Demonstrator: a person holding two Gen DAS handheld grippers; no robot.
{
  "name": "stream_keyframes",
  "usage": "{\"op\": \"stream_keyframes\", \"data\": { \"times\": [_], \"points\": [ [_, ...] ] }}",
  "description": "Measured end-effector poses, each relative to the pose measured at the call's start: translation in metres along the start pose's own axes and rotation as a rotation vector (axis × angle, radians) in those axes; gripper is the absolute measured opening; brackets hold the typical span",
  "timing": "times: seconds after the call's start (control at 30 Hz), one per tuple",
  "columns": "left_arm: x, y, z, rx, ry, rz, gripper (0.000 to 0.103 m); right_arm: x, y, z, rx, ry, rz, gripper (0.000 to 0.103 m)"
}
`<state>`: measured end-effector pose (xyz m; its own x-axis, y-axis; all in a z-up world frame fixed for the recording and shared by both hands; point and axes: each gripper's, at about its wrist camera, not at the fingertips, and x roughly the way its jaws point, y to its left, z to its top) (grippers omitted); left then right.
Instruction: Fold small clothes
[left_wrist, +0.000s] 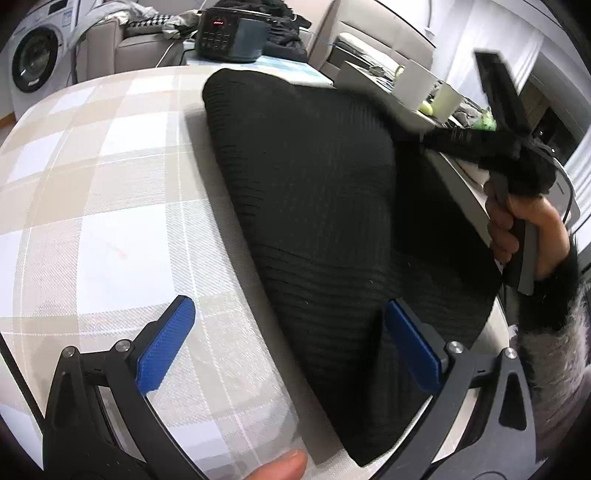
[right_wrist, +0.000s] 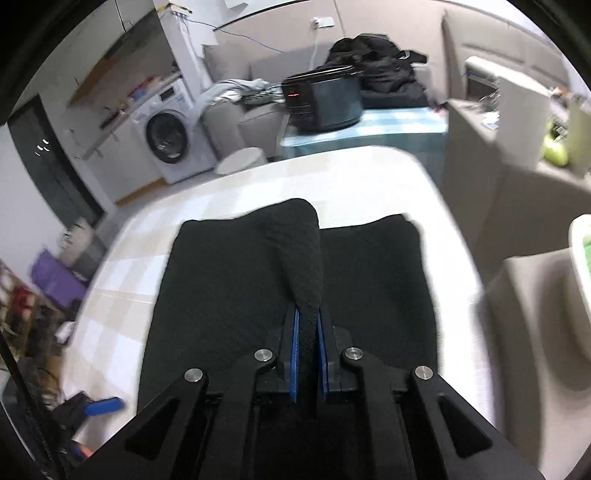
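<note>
while a black ribbed knit garment (left_wrist: 314, 206) lies spread on the checked beige-and-white tablecloth (left_wrist: 92, 177), one narrow part of it, a sleeve or corner (right_wrist: 301, 254), is pinched between the blue pads (right_wrist: 294, 350) of the right gripper (right_wrist: 309, 325) and lifted off the cloth. the right gripper is clenched on that fabric, and the strip is drawn up from the garment's far edge toward the camera in the right wrist view, its long axis running straight along the fingers. in the left wrist view the same raised strip is stretched out to the right of the garment body, and a hand (left_wrist: 517, 229) in a furry dark cuff is seen around the right gripper's handle.

the garment body is laid with its long axis running from the near right edge of the table toward the far left in the left wrist view; a rounded corner points away toward a dark cooker with a red display (left_wrist: 232, 35).

the left gripper (left_wrist: 291, 343) is held released, its blue pads (left_wrist: 166, 347) spread wide, one over bare tablecloth and the other over the garment's near edge; nothing is gripped by it. a washing machine (right_wrist: 166, 136) is seen beyond the table.
</note>
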<state>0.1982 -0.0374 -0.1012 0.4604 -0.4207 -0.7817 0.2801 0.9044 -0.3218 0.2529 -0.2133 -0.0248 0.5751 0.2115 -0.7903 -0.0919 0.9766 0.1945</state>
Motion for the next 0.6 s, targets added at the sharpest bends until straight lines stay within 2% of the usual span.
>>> {"op": "stream_keyframes", "data": {
  "times": [0.07, 0.1, 0.17, 0.23, 0.3, 0.33, 0.43, 0.53, 0.6],
  "points": [
    [0.001, 0.004, 0.003, -0.015, 0.000, -0.001, 0.102, 0.030, -0.013, -0.003, 0.028, 0.129, -0.023, 0.012],
    [0.001, 0.005, 0.004, -0.021, -0.001, 0.000, 0.102, 0.034, -0.018, -0.011, 0.040, 0.155, -0.028, 0.015],
    [-0.002, 0.006, 0.003, -0.027, -0.006, 0.001, 0.102, 0.023, -0.025, -0.014, 0.084, 0.131, 0.009, 0.019],
    [-0.004, 0.007, 0.003, -0.029, -0.010, -0.004, 0.102, 0.006, -0.030, -0.020, 0.094, 0.133, 0.036, 0.030],
    [-0.004, 0.007, 0.003, -0.029, -0.010, -0.009, 0.102, -0.019, -0.037, -0.034, 0.097, 0.107, 0.115, 0.051],
    [-0.002, 0.006, 0.003, -0.028, -0.009, -0.012, 0.102, -0.026, -0.038, -0.041, 0.094, 0.102, 0.133, 0.053],
    [0.005, 0.001, 0.006, -0.021, 0.006, -0.020, 0.102, -0.030, -0.044, -0.047, 0.107, 0.098, 0.205, 0.054],
    [0.005, -0.008, 0.006, -0.004, 0.006, -0.010, 0.102, -0.016, -0.043, -0.032, 0.115, 0.076, 0.164, 0.054],
    [0.002, -0.013, 0.005, 0.006, 0.000, -0.004, 0.102, 0.004, -0.041, -0.009, 0.116, 0.071, 0.162, 0.054]
  ]
}}
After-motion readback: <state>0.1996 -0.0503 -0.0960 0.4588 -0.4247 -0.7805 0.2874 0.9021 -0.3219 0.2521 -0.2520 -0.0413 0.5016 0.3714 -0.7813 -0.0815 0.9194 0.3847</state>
